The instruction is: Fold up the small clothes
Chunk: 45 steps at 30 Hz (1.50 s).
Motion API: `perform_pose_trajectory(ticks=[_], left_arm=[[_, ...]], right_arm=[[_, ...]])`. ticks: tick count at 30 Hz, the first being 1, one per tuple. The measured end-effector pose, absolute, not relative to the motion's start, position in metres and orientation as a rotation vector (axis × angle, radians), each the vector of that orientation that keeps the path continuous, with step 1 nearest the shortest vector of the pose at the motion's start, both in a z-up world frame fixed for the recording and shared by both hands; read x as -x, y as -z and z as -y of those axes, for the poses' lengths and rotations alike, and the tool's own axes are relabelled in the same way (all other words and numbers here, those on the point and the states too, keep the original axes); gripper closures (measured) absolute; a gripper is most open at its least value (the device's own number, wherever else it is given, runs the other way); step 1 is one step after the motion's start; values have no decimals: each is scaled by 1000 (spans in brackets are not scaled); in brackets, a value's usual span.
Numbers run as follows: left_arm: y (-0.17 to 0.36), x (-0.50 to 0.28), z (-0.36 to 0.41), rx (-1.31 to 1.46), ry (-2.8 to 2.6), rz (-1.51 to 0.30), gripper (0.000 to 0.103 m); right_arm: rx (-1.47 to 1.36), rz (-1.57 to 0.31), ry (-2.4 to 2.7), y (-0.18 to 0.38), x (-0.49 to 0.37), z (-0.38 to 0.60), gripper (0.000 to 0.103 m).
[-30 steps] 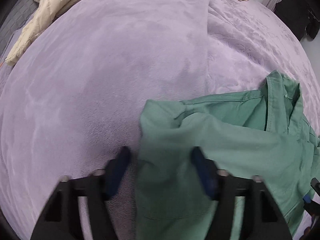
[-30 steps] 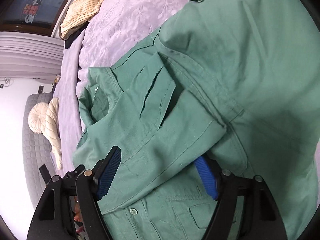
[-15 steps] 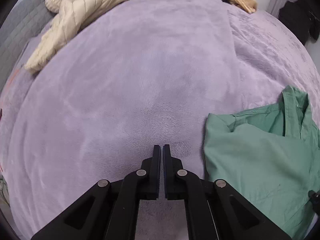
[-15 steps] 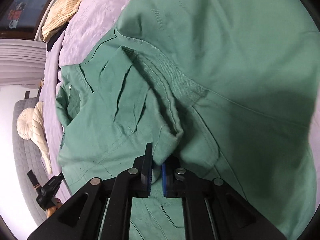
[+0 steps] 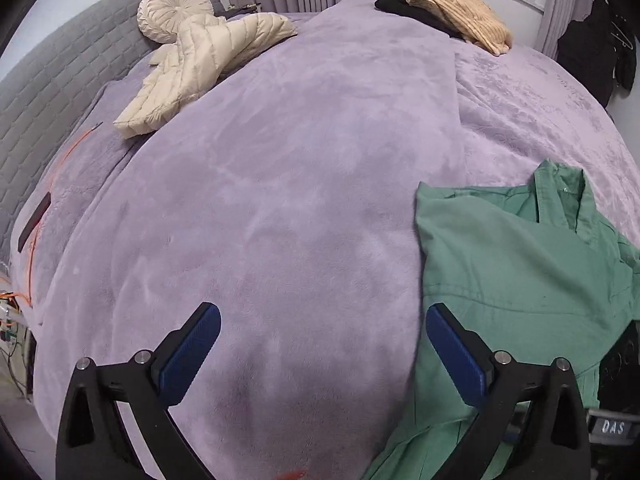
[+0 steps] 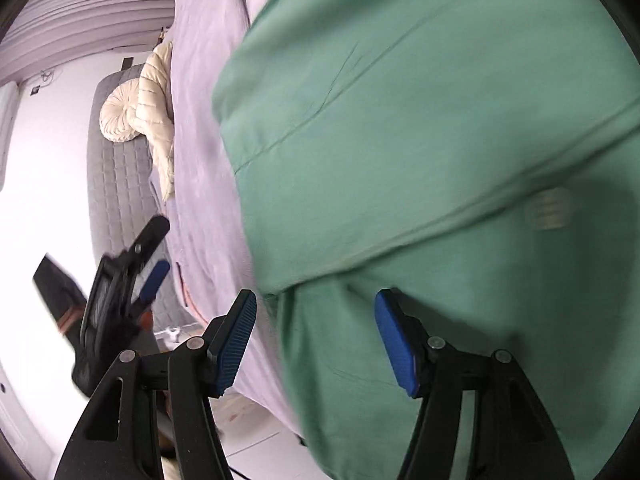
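Lilac blanket covers the bed — green shirt at its edge; both claws opening, gripping nothing.

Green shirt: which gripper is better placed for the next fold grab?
Right, probably. The right gripper hangs over the green shirt, jaws opening, nothing gripped. The left gripper, jaws opening, is over bare purple blanket beside the shirt's edge.

The letters "DAS" are showing in pale print on a small dark label at the lower right edge of the left wrist view. What the label is sitting on cannot be told. Nothing else readable is appearing in either view.
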<state>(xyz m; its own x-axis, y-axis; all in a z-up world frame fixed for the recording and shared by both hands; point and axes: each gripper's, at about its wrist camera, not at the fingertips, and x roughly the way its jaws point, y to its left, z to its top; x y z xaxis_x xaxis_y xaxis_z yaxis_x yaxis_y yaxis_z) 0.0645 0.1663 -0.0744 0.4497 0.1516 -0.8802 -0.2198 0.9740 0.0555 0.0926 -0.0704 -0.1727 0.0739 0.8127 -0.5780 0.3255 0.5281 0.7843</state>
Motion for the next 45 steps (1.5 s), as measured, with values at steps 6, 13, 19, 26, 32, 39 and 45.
perform_pose_trajectory(ticks=[6,13,19,26,32,39,45], left_arm=[[81,-58,-196,177,-232,-1130,0],[96,-68,-181,67,-208,-1172,0],[117,-79,-140,57,-145,-1211,0],[141,-81,-108,-1,-114,-1258,0],[157,-81,-108,-27,-144,-1288,0],[152,-80,-96,-80,-163,-1302,0],[118,-61,-78,-90,-140,-1281,0]], right_arm=[[-1056,-1492,-490,180,-102,41,100],[-956,-1572,-550,187,-90,-3,100],[-889,-1497,-488,138,-72,80,26],[-902,-1326,121,121,-69,274,31],[-808,-1336,86,117,-87,306,98],[-831,-1379,91,131,-72,322,84],[-775,-1368,37,98,-43,331,39]])
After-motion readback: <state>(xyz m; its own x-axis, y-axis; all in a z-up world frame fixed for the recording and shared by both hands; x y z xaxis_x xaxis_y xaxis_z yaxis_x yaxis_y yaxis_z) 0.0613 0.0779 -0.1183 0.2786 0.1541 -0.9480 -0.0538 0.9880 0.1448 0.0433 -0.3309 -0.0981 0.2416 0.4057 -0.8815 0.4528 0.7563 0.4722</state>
